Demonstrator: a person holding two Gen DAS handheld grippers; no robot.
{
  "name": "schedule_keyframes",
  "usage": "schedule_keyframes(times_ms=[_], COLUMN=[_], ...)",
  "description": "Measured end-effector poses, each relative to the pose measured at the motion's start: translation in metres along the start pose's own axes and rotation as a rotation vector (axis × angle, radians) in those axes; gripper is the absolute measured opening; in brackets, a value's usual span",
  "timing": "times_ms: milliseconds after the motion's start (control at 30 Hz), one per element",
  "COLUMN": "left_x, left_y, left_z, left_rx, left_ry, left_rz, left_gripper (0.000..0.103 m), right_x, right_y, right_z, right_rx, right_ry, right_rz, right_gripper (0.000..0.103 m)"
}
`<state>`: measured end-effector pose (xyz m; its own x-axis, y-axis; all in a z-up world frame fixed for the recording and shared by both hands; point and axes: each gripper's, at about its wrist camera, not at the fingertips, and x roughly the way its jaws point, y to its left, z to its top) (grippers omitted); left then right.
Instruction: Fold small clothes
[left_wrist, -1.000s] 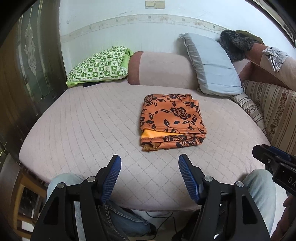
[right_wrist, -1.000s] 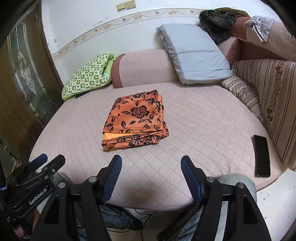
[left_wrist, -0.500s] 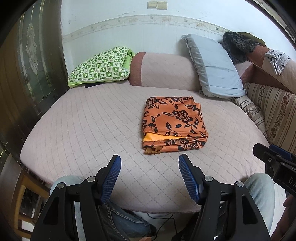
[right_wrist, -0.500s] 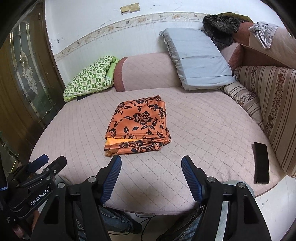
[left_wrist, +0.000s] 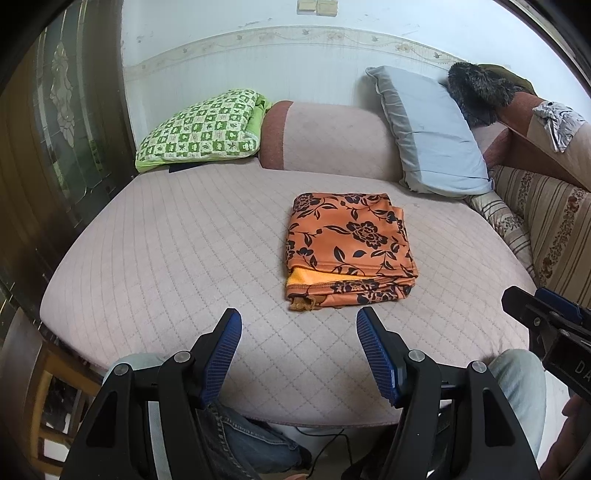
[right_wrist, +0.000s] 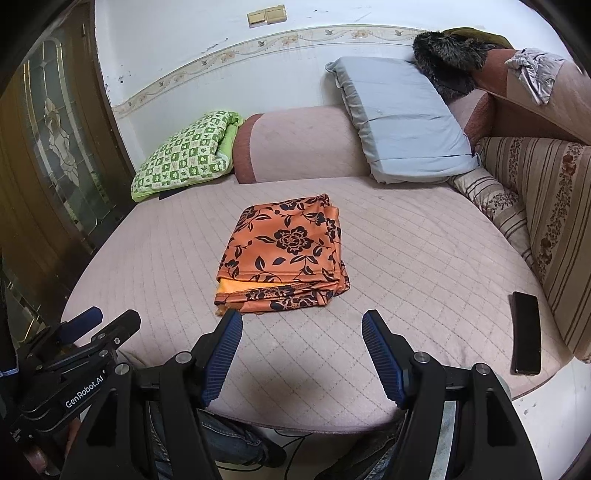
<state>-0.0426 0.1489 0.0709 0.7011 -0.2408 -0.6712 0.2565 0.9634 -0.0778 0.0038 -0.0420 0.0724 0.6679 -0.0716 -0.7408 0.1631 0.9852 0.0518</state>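
An orange garment with a black flower print (left_wrist: 349, 249) lies folded into a neat rectangle in the middle of the pink quilted seat (left_wrist: 177, 240). It also shows in the right wrist view (right_wrist: 286, 256). My left gripper (left_wrist: 298, 325) is open and empty, held above the seat's near edge, short of the garment. My right gripper (right_wrist: 302, 326) is open and empty, also near the front edge, just in front of the garment. The right gripper shows at the right edge of the left wrist view (left_wrist: 546, 314), the left gripper at the lower left of the right wrist view (right_wrist: 99, 325).
A green checked pillow (left_wrist: 199, 129), a pink bolster (left_wrist: 328, 140) and a grey-blue pillow (left_wrist: 428, 133) line the back. A striped sofa back (right_wrist: 546, 192) runs along the right. A black phone (right_wrist: 525, 332) lies at the seat's right front edge. My knees are below.
Both grippers have drawn back and risen slightly from the folded garment, staying open. The garment has not moved.
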Motion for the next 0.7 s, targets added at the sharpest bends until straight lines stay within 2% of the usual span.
schedule_keyframes(times_ms=[700], left_x=[0.0060], left_y=[-0.0093], left_z=[0.0042], left_rx=[0.001], left_ry=[0.013], left_rz=[0.000], left_gripper=[0.065], right_x=[0.0044], right_y=[-0.0086], right_z=[0.0072], right_rx=[0.005], right_ry=[0.000], right_rz=[0.004], right_gripper=[0.069])
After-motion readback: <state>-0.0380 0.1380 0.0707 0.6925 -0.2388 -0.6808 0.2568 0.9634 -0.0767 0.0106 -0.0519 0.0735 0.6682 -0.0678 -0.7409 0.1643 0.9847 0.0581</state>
